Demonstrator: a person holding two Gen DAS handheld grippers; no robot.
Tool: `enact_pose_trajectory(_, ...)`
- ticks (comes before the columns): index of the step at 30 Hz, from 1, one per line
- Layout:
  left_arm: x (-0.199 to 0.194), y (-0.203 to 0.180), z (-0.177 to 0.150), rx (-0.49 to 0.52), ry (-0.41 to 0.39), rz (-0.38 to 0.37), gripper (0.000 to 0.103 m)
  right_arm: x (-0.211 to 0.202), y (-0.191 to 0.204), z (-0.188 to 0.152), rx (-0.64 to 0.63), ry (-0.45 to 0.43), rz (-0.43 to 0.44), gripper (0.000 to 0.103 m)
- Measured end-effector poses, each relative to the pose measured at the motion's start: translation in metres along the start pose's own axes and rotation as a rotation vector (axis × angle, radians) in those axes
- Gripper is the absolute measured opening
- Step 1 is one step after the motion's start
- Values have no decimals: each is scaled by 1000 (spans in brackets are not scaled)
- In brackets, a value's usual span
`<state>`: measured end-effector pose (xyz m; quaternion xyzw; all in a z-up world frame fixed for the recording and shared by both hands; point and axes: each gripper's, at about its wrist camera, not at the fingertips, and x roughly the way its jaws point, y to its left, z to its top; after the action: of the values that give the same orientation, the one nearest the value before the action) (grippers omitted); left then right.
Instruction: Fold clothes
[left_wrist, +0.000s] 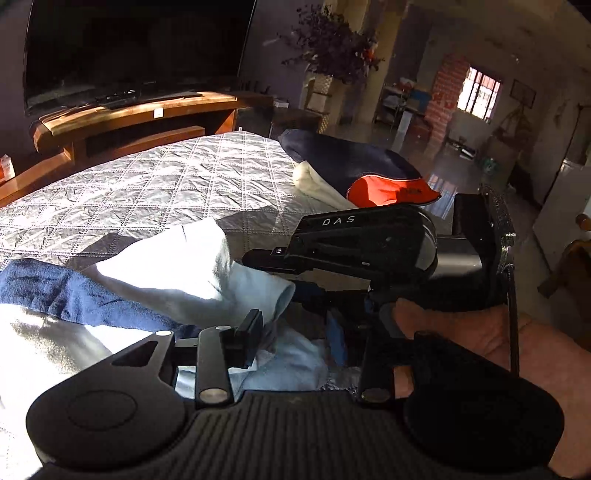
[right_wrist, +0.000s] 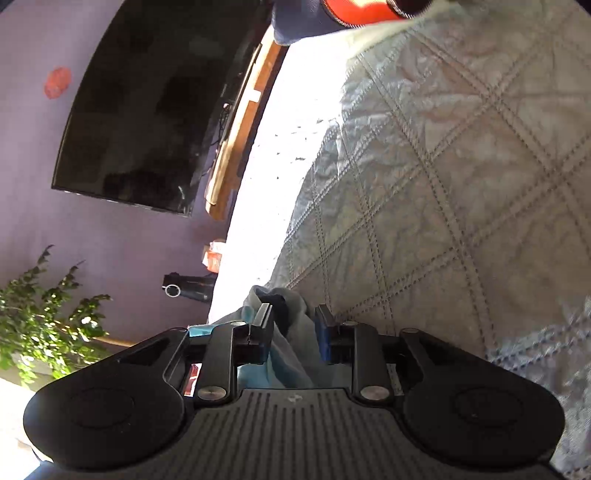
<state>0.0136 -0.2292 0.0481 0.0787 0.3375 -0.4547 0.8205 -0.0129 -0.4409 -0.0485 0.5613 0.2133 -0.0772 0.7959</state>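
A light blue garment (left_wrist: 177, 266) with a navy edge (left_wrist: 74, 295) lies bunched on the quilted grey bedcover (left_wrist: 166, 177), in bright sun. My left gripper (left_wrist: 291, 338) stands open just above it, with a loose fold of the cloth lying between its fingers (left_wrist: 245, 338). My right gripper (left_wrist: 266, 256), held by a hand (left_wrist: 461, 332), crosses in front from the right. In the right wrist view the right gripper (right_wrist: 293, 321) is open too. A bunch of the same grey-blue cloth (right_wrist: 291, 343) sits loosely between its fingers (right_wrist: 264, 325).
A folded stack, navy and orange on cream (left_wrist: 369, 173), rests at the far right of the bed. Beyond the bed are a wooden TV stand (left_wrist: 129, 114) and a dark television (left_wrist: 129, 48). A leafy plant (right_wrist: 37, 314) stands by the wall. Bare quilt (right_wrist: 443, 184) stretches ahead.
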Motion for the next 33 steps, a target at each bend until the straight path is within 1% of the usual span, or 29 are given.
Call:
enact_pose_trajectory(1,-10,2,0,-2,-8,15,45,-4,9,2,-55,-26,-1,38)
enact_pose_trajectory(2,-20,5,0,-4,-14,34,47,-8,18,4,-113,-50,6,38)
enact_pose_trajectory(4,-41,15,-2,-39,-4,110,48,-15,37,7,-227,-99,20,43)
enact_pose_trajectory(5,-52,23,-4,-91,-1,138,48,-19,47,9,-284,-124,27,49)
enact_pose_trajectory(6,-63,32,-6,-143,1,165,48,-20,57,8,-346,-117,60,53)
enact_pose_trajectory(7,-74,40,-8,-197,0,186,48,-19,68,6,-408,-100,103,54)
enact_pose_trajectory(10,-109,66,-16,-390,-44,197,48,-10,93,-9,-573,38,206,55)
enact_pose_trajectory(11,-119,73,-19,-435,-61,204,48,-6,100,-15,-626,87,240,57)
enact_pose_trajectory(12,-129,79,-22,-481,-77,211,48,-3,104,-21,-664,140,236,56)
enact_pose_trajectory(15,-152,97,-32,-602,-138,218,49,6,109,-40,-761,305,183,56)
enact_pose_trajectory(16,-156,103,-35,-639,-151,218,49,8,113,-48,-802,339,154,56)
enact_pose_trajectory(18,-156,115,-41,-708,-152,196,49,4,110,-59,-857,375,116,55)
enact_pose_trajectory(20,-154,122,-43,-734,-141,178,48,0,104,-68,-907,408,81,55)
enact_pose_trajectory(22,-153,124,-45,-723,-131,200,48,-2,102,-76,-947,441,63,34)
enact_pose_trajectory(23,-153,123,-45,-715,-129,203,48,-3,102,-78,-957,450,71,10)
enact_pose_trajectory(26,-158,123,-50,-697,-128,199,50,-10,106,-78,-943,461,93,10)
enact_pose_trajectory(27,-156,123,-52,-695,-114,210,52,-13,110,-77,-925,463,102,10)
enact_pose_trajectory(30,-146,124,-60,-699,-28,257,52,-32,120,-71,-875,440,135,10)
enact_pose_trajectory(31,-144,125,-63,-702,-11,264,52,-38,123,-69,-870,424,131,10)
enact_pose_trajectory(33,-146,127,-66,-711,-7,266,52,-48,126,-69,-880,399,108,10)
